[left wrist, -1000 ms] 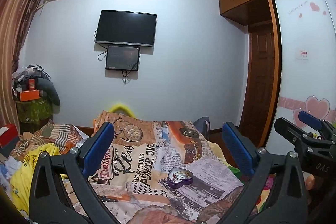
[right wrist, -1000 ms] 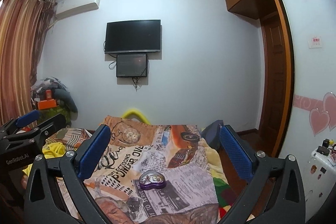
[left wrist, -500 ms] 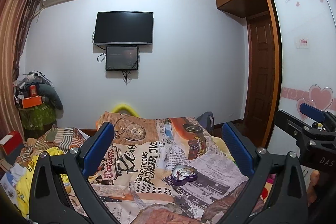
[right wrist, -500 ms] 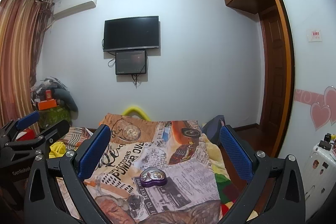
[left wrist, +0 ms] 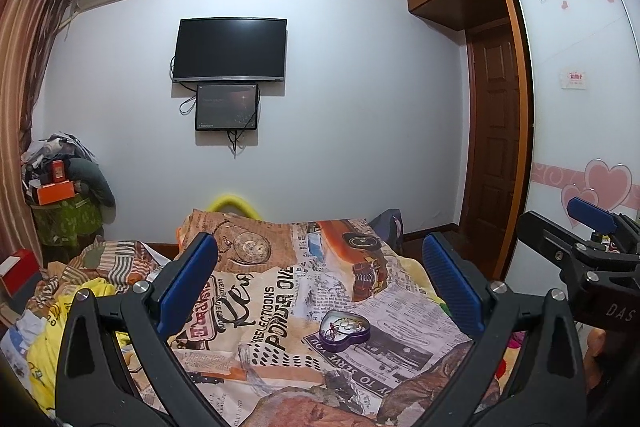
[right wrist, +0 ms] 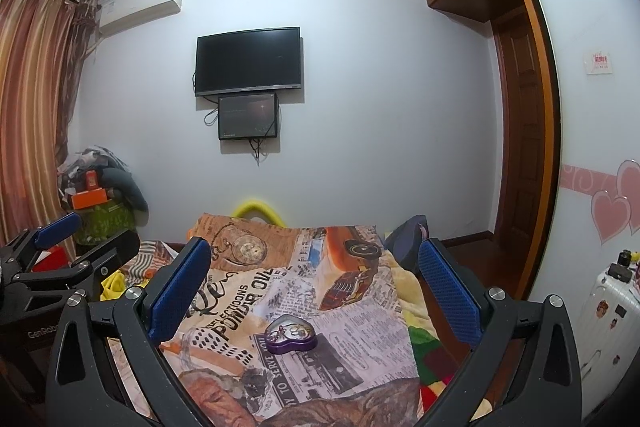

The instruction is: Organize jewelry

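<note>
A purple heart-shaped tin (left wrist: 345,331) lies open on the printed bedspread (left wrist: 280,287), with small jewelry pieces inside. It also shows in the right wrist view (right wrist: 291,335). My left gripper (left wrist: 320,259) is open and empty, held above the bed short of the tin. My right gripper (right wrist: 314,259) is open and empty too, also above the bed. The right gripper shows at the right edge of the left wrist view (left wrist: 584,251), and the left gripper at the left edge of the right wrist view (right wrist: 68,251).
A wall TV (left wrist: 230,50) with a smaller screen (left wrist: 226,107) under it hangs ahead. A cluttered stand (left wrist: 66,211) and curtains (right wrist: 36,131) are on the left. A wooden door (left wrist: 496,151), a wardrobe (left wrist: 580,87) and a white suitcase (right wrist: 604,311) are on the right.
Both views have tilted and shifted slightly; the tin sits a bit higher and nearer centre in each. Both grippers stay open.
</note>
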Action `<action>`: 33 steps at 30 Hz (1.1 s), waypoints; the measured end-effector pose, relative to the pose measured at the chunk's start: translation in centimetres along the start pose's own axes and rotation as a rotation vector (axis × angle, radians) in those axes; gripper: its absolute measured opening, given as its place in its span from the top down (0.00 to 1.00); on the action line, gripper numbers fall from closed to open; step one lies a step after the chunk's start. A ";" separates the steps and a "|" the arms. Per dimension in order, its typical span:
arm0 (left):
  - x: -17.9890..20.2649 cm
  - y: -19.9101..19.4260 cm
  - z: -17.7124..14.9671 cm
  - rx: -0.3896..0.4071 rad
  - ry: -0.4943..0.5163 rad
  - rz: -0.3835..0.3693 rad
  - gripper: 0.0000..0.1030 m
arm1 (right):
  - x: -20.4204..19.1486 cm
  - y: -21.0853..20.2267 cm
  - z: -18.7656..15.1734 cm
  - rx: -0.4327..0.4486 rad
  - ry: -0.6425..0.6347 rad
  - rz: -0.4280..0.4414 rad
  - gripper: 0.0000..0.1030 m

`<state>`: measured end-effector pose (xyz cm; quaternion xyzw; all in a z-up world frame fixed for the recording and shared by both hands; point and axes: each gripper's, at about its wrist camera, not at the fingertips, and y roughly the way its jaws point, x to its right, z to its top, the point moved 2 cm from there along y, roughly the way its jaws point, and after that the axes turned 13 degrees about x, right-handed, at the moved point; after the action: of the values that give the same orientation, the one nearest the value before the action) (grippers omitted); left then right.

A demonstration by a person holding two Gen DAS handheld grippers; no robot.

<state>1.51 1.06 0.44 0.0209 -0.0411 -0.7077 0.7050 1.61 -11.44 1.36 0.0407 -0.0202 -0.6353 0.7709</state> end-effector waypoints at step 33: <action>0.3 0.2 -0.1 -0.020 -0.005 -0.018 0.00 | 0.0 0.2 -0.6 -0.024 0.004 -0.002 0.00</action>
<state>1.72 0.76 0.36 0.0126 -0.0354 -0.7145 0.6986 1.84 -11.39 0.75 0.0328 -0.0109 -0.6361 0.7708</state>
